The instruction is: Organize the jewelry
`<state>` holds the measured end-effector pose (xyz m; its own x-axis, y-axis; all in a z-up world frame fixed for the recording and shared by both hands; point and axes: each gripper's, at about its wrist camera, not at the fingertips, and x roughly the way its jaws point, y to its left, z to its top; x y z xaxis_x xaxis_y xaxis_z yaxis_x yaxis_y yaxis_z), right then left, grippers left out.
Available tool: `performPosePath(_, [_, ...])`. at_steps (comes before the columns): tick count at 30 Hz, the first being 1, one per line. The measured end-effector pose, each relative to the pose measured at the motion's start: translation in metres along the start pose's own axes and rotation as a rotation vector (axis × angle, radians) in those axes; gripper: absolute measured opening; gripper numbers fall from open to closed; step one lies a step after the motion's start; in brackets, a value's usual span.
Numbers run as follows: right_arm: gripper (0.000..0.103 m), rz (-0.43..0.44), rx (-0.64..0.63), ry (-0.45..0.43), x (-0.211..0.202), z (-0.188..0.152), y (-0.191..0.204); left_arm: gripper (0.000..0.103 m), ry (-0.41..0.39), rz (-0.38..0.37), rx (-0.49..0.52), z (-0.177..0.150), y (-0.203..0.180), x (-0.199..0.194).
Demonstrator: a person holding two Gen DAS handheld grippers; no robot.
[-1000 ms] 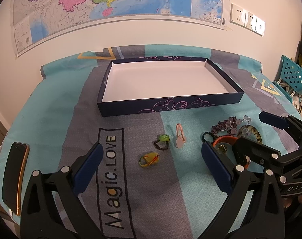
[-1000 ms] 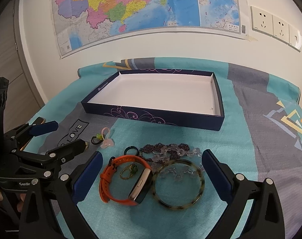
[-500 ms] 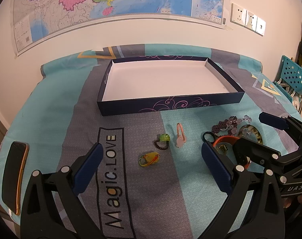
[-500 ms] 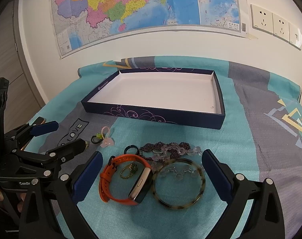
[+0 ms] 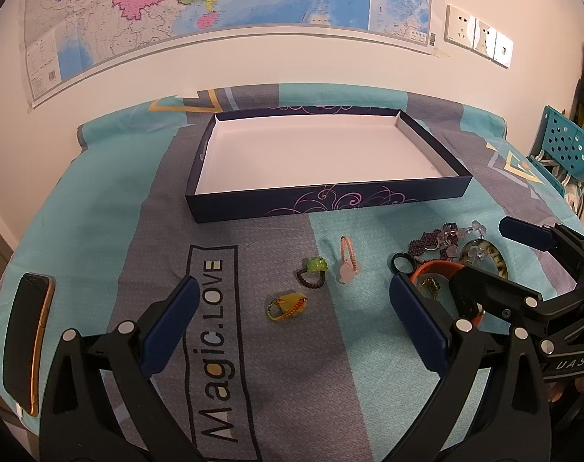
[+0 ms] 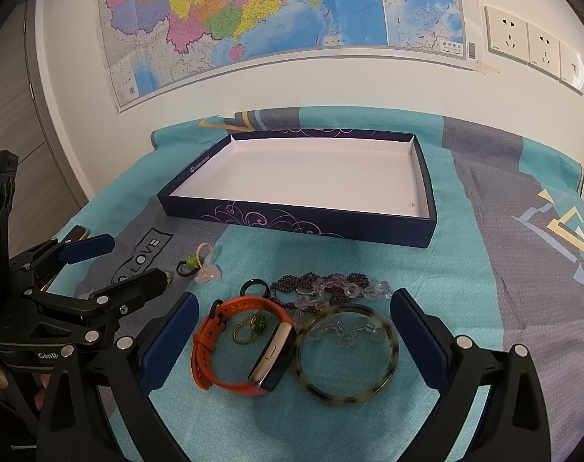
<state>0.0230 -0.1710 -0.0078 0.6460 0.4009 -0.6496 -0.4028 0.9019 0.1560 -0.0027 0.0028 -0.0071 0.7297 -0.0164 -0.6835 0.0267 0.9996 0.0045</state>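
An empty dark blue tray [image 5: 330, 200] [image 6: 315, 223] with a white floor lies at the back of the cloth. In front of my open left gripper [image 5: 292, 319] rest a yellow ring [image 5: 287, 306], a green-topped bead ring [image 5: 313, 272] and a pink charm loop [image 5: 347, 261]. My open right gripper [image 6: 292, 342] brackets an orange smartwatch [image 6: 245, 346] with a gold ring [image 6: 249, 327] inside its band, and a tortoiseshell bangle [image 6: 347, 352]. Behind them lie a purple and clear bead string [image 6: 326, 288] and a small black ring [image 6: 255, 288].
A phone [image 5: 26, 342] lies at the cloth's left edge. The right gripper's frame [image 5: 538, 292] crosses the left wrist view at right. A teal perforated basket [image 5: 565, 146] stands off the table's right. A wall with a map [image 6: 276, 15] backs the table.
Both views have crept slightly forward and down toward the table. Nothing on the cloth has shifted, and both grippers remain open.
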Motion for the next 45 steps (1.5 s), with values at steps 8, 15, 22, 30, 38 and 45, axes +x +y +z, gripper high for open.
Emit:
performPosePath(8, [0.096, 0.002, 0.002, 0.000, 0.000, 0.000, 0.000, 0.097, 0.001, 0.000, 0.001, -0.001, -0.001, 0.001])
performPosePath(15, [0.096, 0.003, 0.009, 0.000, -0.001, 0.000, -0.001, 0.097, 0.006, -0.004, 0.009, -0.003, -0.005, 0.003])
performPosePath(22, [0.096, 0.007, 0.013, 0.003, -0.001, 0.001, -0.005, 0.097, 0.013, -0.012, 0.012, 0.000, -0.004, 0.003])
performPosePath(30, [0.096, -0.025, 0.024, 0.037, -0.003, -0.004, -0.027, 0.097, 0.018, -0.042, 0.064, 0.000, -0.012, 0.006])
performPosePath(38, [0.082, -0.011, 0.103, 0.088, -0.005, -0.016, -0.063, 0.091, 0.031, -0.151, 0.191, 0.001, -0.036, 0.011])
performPosePath(45, [0.058, 0.038, 0.089, 0.108, -0.003, -0.019, -0.064, 0.060, 0.086, -0.227, 0.260, 0.002, -0.053, 0.028])
